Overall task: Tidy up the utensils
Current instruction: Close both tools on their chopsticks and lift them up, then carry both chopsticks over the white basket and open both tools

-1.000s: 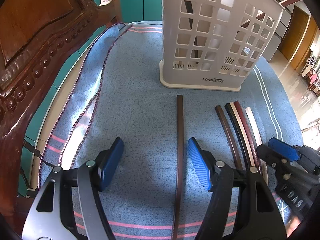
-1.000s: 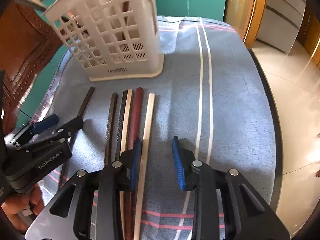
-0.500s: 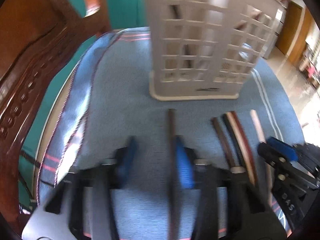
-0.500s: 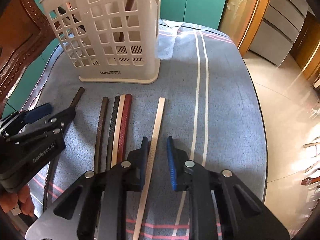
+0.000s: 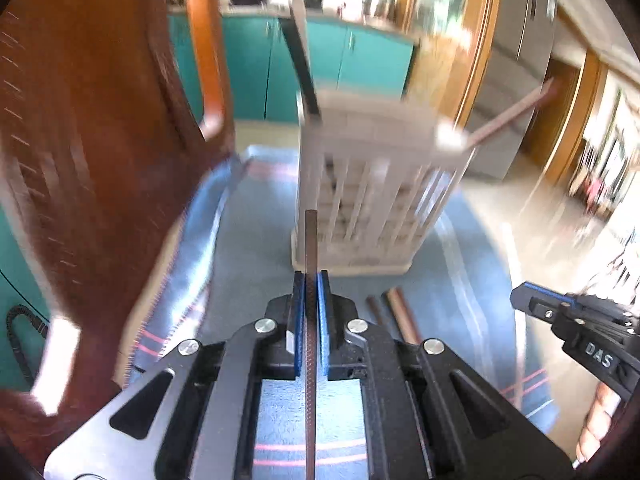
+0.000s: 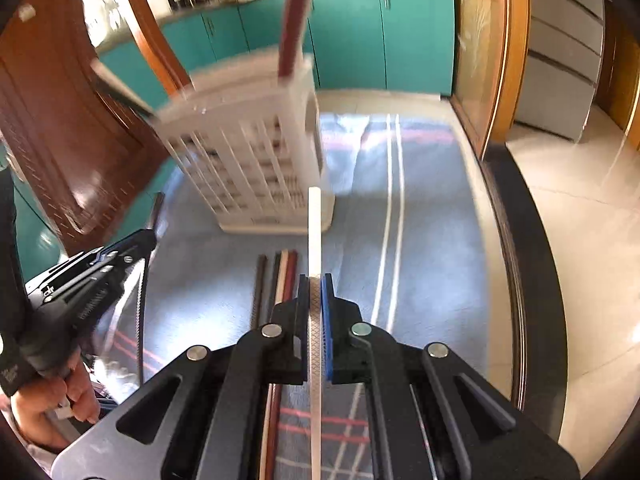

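My left gripper (image 5: 311, 280) is closing its blue pads on a dark brown stick (image 5: 311, 240), lifted off the blue cloth and pointing at the white slotted basket (image 5: 372, 184). My right gripper (image 6: 315, 280) has its jaws pressed on a white stick (image 6: 314, 232), also raised and aimed at the basket (image 6: 248, 160). Several more sticks (image 6: 280, 280) lie side by side on the cloth between the two grippers. A dark stick (image 5: 300, 68) and a reddish one (image 6: 294, 20) stand inside the basket. The view is blurred by motion.
A carved wooden chair back (image 5: 80, 160) rises close on the left. The blue striped cloth (image 6: 420, 240) covers the table, whose dark edge (image 6: 504, 220) curves along the right above a tiled floor. A hand (image 6: 52, 400) grips the left tool's handle.
Both grippers have shut on their sticks and risen from the cloth, tipping upward so the basket's top and the teal cabinets behind have come into view.
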`<action>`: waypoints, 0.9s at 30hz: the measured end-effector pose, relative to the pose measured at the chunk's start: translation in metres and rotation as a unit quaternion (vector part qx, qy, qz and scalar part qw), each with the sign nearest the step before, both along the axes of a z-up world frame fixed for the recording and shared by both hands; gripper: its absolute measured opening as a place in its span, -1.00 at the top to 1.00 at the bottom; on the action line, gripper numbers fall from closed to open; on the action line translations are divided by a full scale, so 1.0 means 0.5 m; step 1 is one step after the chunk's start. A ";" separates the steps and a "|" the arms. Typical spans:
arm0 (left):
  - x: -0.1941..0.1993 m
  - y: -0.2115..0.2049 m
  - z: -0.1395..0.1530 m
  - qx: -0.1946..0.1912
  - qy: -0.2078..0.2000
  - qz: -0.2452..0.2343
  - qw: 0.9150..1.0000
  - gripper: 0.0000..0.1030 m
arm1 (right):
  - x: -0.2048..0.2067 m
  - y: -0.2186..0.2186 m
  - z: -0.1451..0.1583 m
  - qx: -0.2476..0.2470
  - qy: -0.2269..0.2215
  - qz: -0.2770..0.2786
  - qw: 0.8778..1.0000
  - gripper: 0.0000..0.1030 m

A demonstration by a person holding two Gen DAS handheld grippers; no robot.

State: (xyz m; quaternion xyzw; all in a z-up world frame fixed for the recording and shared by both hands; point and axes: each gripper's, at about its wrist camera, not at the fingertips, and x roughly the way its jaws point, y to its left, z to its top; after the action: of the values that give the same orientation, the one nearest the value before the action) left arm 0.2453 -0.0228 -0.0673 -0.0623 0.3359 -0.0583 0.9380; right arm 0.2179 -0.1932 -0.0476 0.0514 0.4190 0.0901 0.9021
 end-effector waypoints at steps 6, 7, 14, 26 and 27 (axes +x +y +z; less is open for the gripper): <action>-0.079 0.055 0.164 -0.078 -0.126 0.022 0.989 0.87 | -0.041 -0.032 0.120 0.047 -0.063 0.008 0.997 0.88; -0.087 0.064 0.190 -0.095 -0.149 0.029 0.984 0.87 | -0.044 -0.036 0.140 0.052 -0.075 0.009 0.996 0.88; -0.092 0.090 0.329 -0.166 -0.273 0.080 0.944 0.87 | -0.035 -0.051 0.295 0.097 -0.176 0.004 0.980 0.88; 0.093 0.021 0.278 -0.108 -0.233 0.112 0.960 0.87 | 0.124 -0.003 0.324 0.083 -0.233 -0.045 0.968 0.88; 0.102 0.021 0.264 -0.101 -0.226 0.111 0.963 0.87 | 0.134 0.006 0.307 0.080 -0.225 -0.041 0.970 0.88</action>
State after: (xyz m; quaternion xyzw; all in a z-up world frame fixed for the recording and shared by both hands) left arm 0.2964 -0.0123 0.0645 -0.1789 0.0989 -0.0004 0.9789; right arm 0.2850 -0.1901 0.1059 0.1187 0.1940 0.0955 0.9691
